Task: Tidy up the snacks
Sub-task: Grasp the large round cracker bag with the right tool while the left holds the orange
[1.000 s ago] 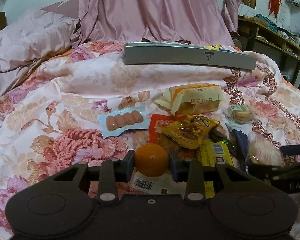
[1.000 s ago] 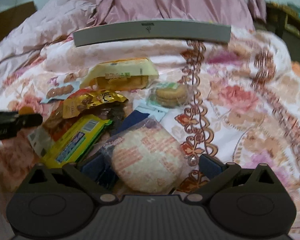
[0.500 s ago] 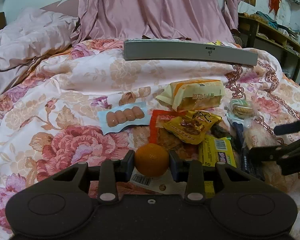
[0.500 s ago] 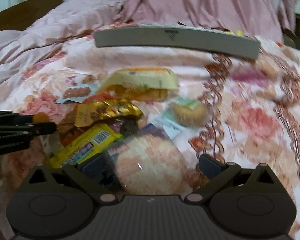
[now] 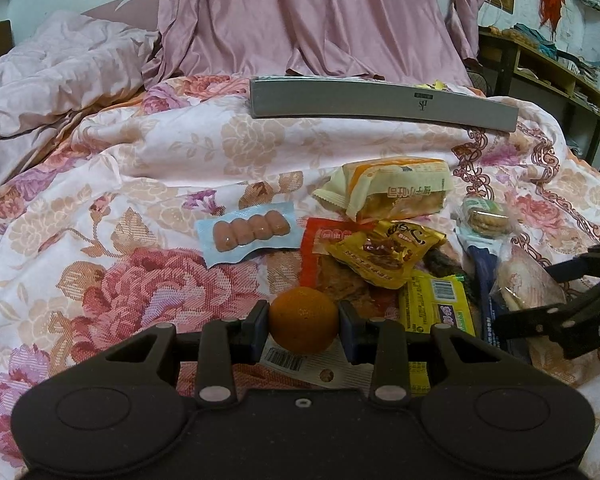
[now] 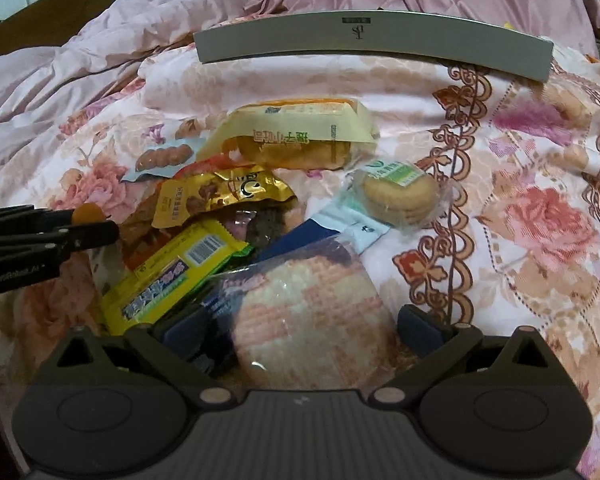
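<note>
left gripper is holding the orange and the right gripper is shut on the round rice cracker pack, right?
Not quite. The left gripper does hold the orange, but the right wrist view shows the right gripper open, its fingers spread either side of the round rice cracker pack, not clamped on it.

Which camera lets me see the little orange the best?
The left wrist view. The orange sits right in front, whole and sharp, pinched by the left tool. In the right wrist view only a small slice of the orange peeks out behind that tool at the left edge.
</note>
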Available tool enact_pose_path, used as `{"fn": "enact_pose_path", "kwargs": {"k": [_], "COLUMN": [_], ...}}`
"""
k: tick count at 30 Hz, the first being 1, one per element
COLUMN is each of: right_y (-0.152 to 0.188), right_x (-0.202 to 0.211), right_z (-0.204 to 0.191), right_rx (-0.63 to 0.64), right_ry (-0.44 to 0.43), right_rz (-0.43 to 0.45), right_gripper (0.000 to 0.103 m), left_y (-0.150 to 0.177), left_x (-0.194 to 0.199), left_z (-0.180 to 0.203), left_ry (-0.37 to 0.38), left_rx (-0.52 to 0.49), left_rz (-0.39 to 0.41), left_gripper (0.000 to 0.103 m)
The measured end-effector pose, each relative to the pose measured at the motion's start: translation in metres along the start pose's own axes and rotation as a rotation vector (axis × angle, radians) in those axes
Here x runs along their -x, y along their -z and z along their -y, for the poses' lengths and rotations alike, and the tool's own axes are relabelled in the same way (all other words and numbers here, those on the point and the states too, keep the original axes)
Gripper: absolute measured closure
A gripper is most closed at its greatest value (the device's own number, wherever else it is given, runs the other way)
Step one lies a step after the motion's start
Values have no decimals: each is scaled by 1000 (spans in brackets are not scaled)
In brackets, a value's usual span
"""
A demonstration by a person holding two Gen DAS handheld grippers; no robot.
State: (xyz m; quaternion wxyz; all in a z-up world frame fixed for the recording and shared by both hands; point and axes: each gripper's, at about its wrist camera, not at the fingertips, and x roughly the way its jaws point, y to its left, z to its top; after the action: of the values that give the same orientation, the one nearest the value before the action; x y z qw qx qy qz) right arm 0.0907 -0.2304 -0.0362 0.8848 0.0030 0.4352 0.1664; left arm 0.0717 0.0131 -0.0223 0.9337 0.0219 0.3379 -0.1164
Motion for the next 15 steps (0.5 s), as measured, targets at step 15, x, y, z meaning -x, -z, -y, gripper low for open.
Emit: {"fn": "enact_pose_path", "kwargs": {"k": [15], "right_y": [7], "right_x": [12], "right_z": [-3], "right_rx": [-3], "right_ry": [25], "right_rz": [44], "right_gripper": [26], "left_y": [3], "left_x": [1], "left_z": [2], "left_ry": [-8], "left_rx": [-16], "left_rz": [0], "left_gripper": [64]}}
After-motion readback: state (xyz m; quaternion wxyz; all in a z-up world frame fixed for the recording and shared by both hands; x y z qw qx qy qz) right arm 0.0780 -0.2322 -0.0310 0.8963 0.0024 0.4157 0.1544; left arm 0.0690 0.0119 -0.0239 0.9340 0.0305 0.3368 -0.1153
